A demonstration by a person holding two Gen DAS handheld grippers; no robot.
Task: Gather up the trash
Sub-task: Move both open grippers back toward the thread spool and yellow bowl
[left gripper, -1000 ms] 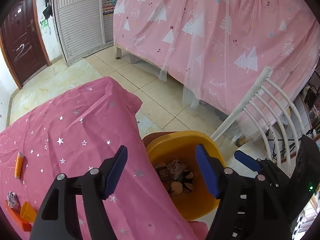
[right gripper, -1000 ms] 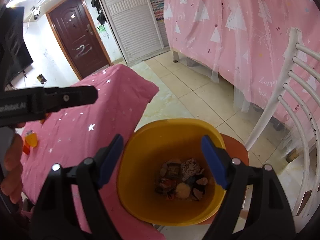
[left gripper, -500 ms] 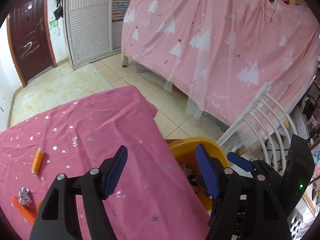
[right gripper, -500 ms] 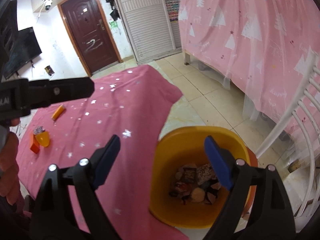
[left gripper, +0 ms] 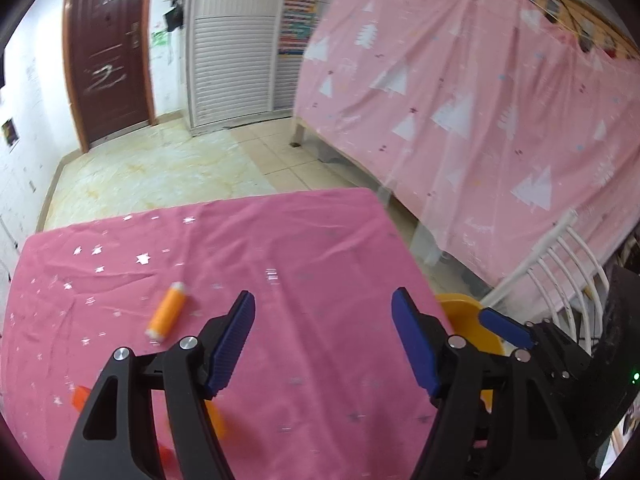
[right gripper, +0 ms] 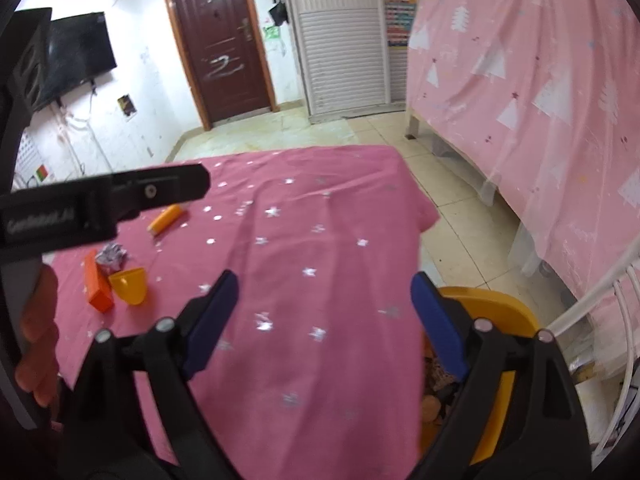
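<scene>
Both the left tongs (left gripper: 322, 330) and right tongs (right gripper: 324, 314) gape apart, empty, above the worktop (right gripper: 320, 240), probably ready for another pickup. The remaining trash, an orange tube (right gripper: 165, 218), foil wad (right gripper: 112, 257), orange box (right gripper: 96, 286) and cup (right gripper: 128, 285), lies well away from the yellow bin (right gripper: 496, 308) beside the worktop's edge.

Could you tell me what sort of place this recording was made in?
Probably a home bedroom or living room: a curtained bed, a wall-mounted TV, a dark front door, and a cloth-covered table.
</scene>
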